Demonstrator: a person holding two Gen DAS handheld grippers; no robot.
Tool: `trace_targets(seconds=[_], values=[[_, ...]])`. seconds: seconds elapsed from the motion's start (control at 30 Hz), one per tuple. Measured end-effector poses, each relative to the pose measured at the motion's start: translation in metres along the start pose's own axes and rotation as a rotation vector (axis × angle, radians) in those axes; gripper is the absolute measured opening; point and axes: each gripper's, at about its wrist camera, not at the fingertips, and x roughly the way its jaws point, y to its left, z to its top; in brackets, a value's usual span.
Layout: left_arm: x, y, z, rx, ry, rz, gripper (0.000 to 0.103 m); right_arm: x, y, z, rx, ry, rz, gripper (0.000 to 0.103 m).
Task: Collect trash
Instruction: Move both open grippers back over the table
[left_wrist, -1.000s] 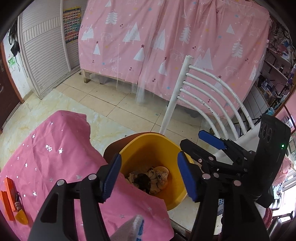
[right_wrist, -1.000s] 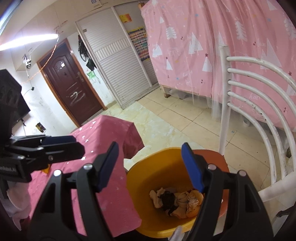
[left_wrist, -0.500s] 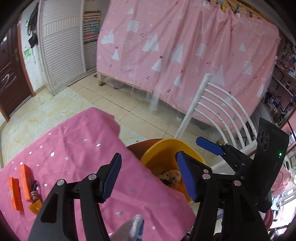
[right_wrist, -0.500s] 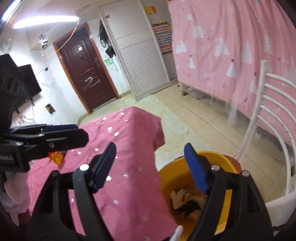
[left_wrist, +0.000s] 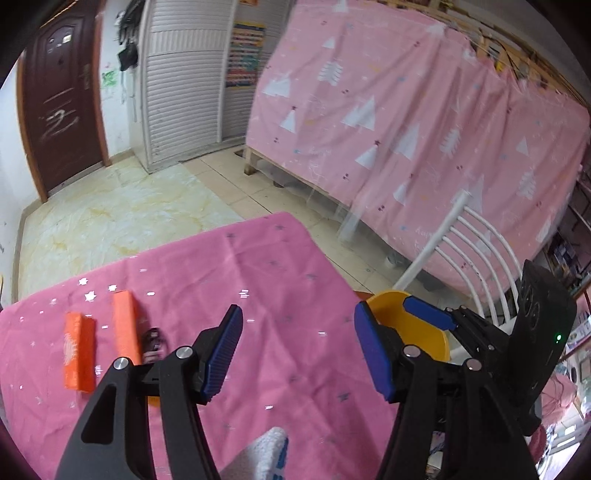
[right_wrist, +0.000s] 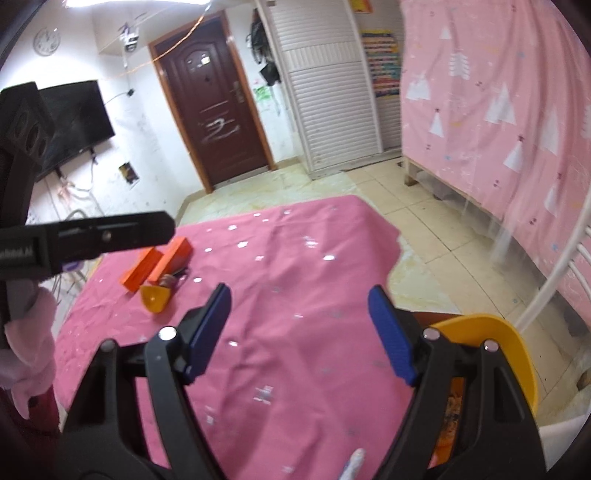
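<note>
Two orange boxes (left_wrist: 79, 354) (left_wrist: 127, 325) lie on the pink tablecloth (left_wrist: 280, 295) at the left, with a small dark item (left_wrist: 153, 338) beside them. In the right wrist view the boxes (right_wrist: 142, 271) (right_wrist: 173, 256) lie next to an orange wedge-shaped piece (right_wrist: 155, 297). A yellow bin (left_wrist: 417, 328) stands at the table's right edge; it also shows in the right wrist view (right_wrist: 513, 350). My left gripper (left_wrist: 297, 349) is open and empty above the cloth. My right gripper (right_wrist: 299, 328) is open and empty, beside the bin.
A white chair (left_wrist: 476, 243) stands behind the bin. A bed draped with a pink curtain (left_wrist: 406, 122) fills the right side. A brown door (right_wrist: 218, 110) and a white shutter cabinet (right_wrist: 332, 85) are at the back. The tiled floor (left_wrist: 122, 206) lies beyond the table.
Both grippers have swung left, away from over the bin to above the tablecloth. The orange boxes have come further into view. The bin now sits at the right edge.
</note>
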Motion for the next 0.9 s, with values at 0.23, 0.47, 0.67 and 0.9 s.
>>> trace_targets(seconds=[0.23,0.47,0.67,0.9], values=[[-0.017,0.050,-0.004,-0.064,-0.026,0.042,0.055,0.024,0.048,0.002,-0.080,0.052,0.043,0.075],[-0.027,0.111,-0.010,-0.126,-0.038,0.173,0.055,0.052,0.102,-0.002,-0.148,0.118,0.093,0.079],[-0.016,0.168,-0.019,-0.213,0.001,0.229,0.055,0.076,0.136,-0.006,-0.197,0.175,0.117,0.079],[0.005,0.208,-0.030,-0.256,0.056,0.222,0.055,0.099,0.163,-0.008,-0.240,0.230,0.120,0.083]])
